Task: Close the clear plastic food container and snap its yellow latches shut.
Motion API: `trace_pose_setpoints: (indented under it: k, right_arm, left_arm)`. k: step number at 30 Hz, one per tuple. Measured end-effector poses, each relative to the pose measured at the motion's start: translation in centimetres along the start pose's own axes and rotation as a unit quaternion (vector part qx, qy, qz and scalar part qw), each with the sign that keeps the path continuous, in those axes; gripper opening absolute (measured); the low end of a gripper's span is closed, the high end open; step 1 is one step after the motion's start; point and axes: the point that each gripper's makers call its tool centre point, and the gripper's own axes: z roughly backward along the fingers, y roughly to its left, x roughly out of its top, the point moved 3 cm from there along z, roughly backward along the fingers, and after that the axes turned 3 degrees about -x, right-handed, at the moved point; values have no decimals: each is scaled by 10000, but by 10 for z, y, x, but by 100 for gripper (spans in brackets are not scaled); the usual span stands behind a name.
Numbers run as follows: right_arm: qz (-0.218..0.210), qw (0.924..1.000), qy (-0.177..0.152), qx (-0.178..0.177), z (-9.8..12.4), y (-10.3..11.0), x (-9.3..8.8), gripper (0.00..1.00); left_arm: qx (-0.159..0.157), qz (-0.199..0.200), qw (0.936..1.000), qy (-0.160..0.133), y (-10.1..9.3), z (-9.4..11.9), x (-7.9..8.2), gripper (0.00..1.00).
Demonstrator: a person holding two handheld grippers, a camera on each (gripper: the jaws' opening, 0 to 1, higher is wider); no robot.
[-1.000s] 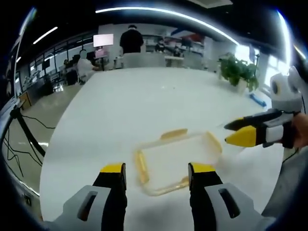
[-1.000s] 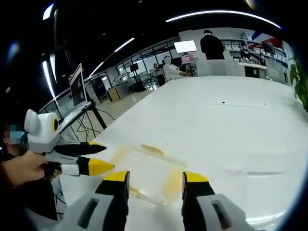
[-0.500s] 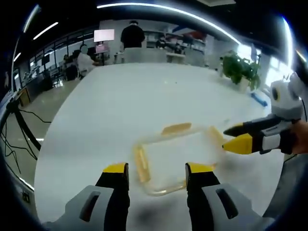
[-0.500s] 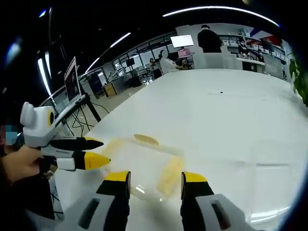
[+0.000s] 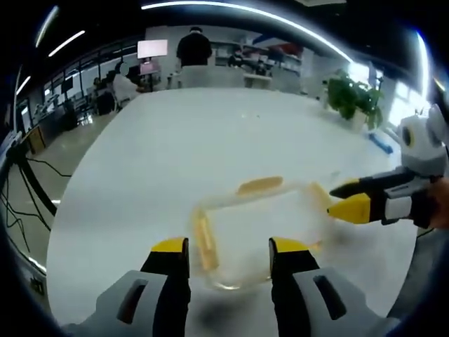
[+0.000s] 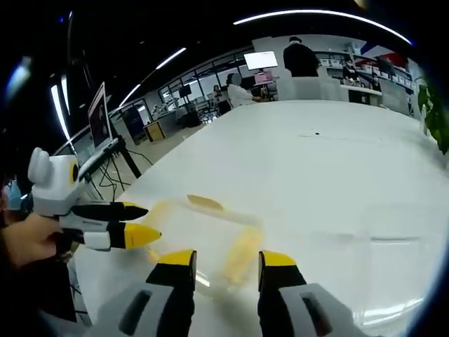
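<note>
Large white table [image 5: 175, 140], clear container [image 5: 256, 235] and potted plant [image 5: 351, 102] on it.

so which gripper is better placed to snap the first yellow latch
Probably the right gripper: a yellow latch lies just ahead between its open jaws. The left gripper straddles the clear container near its corner, its nearest latch off to one side.

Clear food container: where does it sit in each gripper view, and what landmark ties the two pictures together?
Left gripper view: the clear food container lies low in the middle on the white table, just beyond the left hand-held gripper.
Right gripper view: low and left of middle, ahead of the right hand-held gripper.
Shared landmark: the person in dark clothes standing past the table's far end.
</note>
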Motion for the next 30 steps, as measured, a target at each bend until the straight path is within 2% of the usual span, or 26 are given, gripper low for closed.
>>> trace_pose_setpoints:
  k: [12,15,27,30]
  right_arm:
    - [159,9998,46,-141,-3,-5,-2,22]
    - [194,9998,13,-93,-4,-4,-1,15]
    - [314,9994,100,-91,-7,-3,-4,11]
    - [184,9998,95,-51,-6,-4,-4,8]
  left_arm:
    - [251,-17,9996,-152,11,-3,0,31]
    - [225,19,9996,-148,11,-4,-1,28]
    - [226,1,9996,-142,16,-4,-1,20]
    - [201,12,9997,-133,16,-3,-1,11]
